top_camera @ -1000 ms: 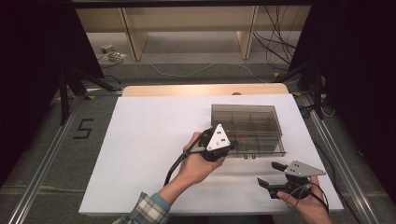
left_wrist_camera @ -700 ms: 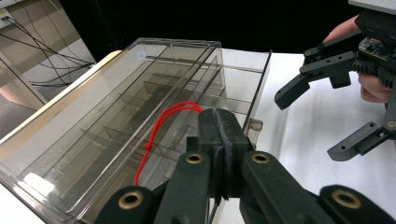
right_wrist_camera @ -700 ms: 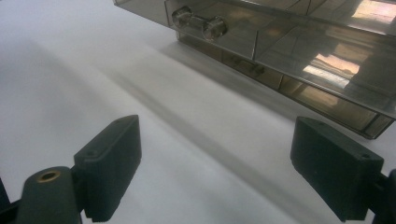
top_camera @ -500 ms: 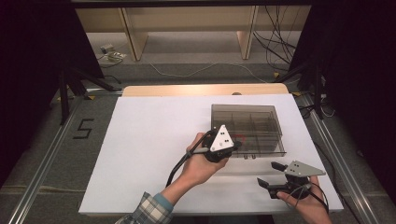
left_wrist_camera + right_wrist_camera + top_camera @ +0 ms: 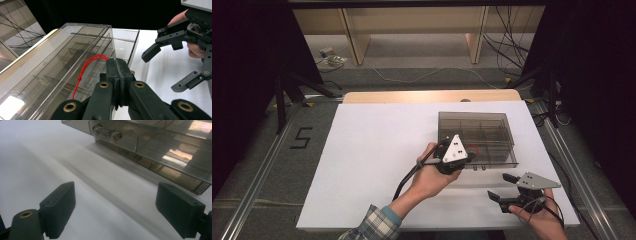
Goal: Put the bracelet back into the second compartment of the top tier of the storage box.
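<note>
- The right gripper (image 5: 501, 188) hovered near the table's (image 5: 362, 150) front edge, jaws spread wide, holding nothing.
- The left gripper (image 5: 117, 72) sat just beyond, at the box's (image 5: 477, 137) front edge, jaws pressed together; whether they pinched the lid edge I could not tell.
- A red cord (image 5: 85, 71) lay inside the smoky clear compartment box, which stood right of the table's centre.

Your left sleeve (image 5: 374, 225) is plaid; each black gripper carries a grey three-cornered plate (image 5: 455, 148), brass-coloured rivets (image 5: 104, 84) and a black cable (image 5: 404, 179).
</note>
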